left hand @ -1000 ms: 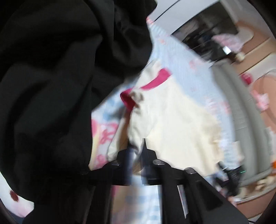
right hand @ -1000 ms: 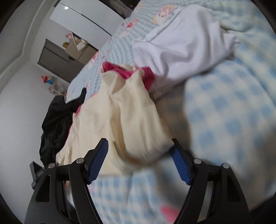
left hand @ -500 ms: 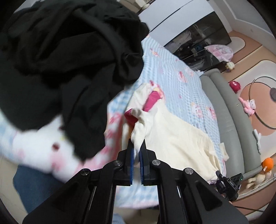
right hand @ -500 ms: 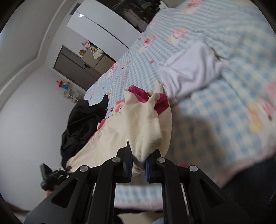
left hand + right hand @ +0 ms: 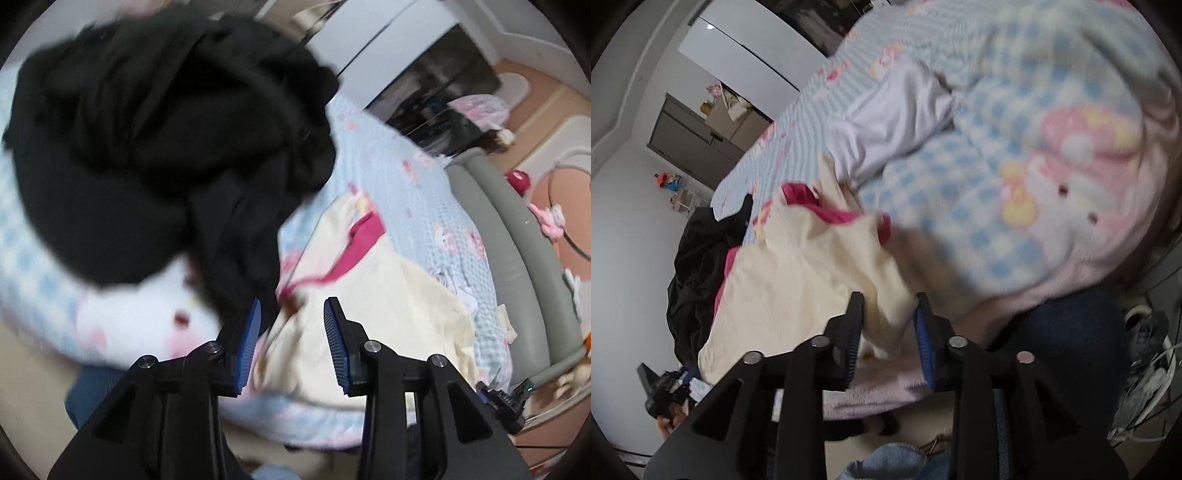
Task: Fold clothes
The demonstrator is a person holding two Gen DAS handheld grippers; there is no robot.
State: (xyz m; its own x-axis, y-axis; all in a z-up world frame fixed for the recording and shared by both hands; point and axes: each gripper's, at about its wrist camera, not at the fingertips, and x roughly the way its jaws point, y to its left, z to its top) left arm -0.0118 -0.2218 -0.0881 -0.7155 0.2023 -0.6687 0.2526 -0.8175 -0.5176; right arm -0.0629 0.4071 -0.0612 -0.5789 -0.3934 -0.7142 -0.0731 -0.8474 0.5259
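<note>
bedroom setting: bed [image 5: 960, 177] with a blue-and-white checked cartoon cover, person standing at its near edge. both views motion-blurred.

near: left tool [image 5: 291, 332] has its jaws parted, nothing pinched; the edge of the cream garment [image 5: 388, 314] lies between and just beyond the blue pads [image 5: 248, 332], no clamping visible. right tool [image 5: 888, 332], jaws also parted, a cream corner [image 5: 886, 306] sitting in the gap; cannot tell whether a pad touches it.

mid: cream garment with pink collar [image 5: 364, 236] lies spread on the cover near the bed's front edge, roughly flat, collar end away from the tools. in the right view the same garment [image 5: 798, 273] looks bunched near the collar.

far: black clothes pile [image 5: 159, 129] heaped on the bed just beside the cream piece on the left; white garment [image 5: 890, 114] further up the bed. cabinets and wall behind.

step in hand (judgement): cream garment set down and let go, early in its fold.

next move calls for: re-pinching two edge points, probably hem or side, lifting and carrying them over toward the collar, keeping clear of the black pile.
</note>
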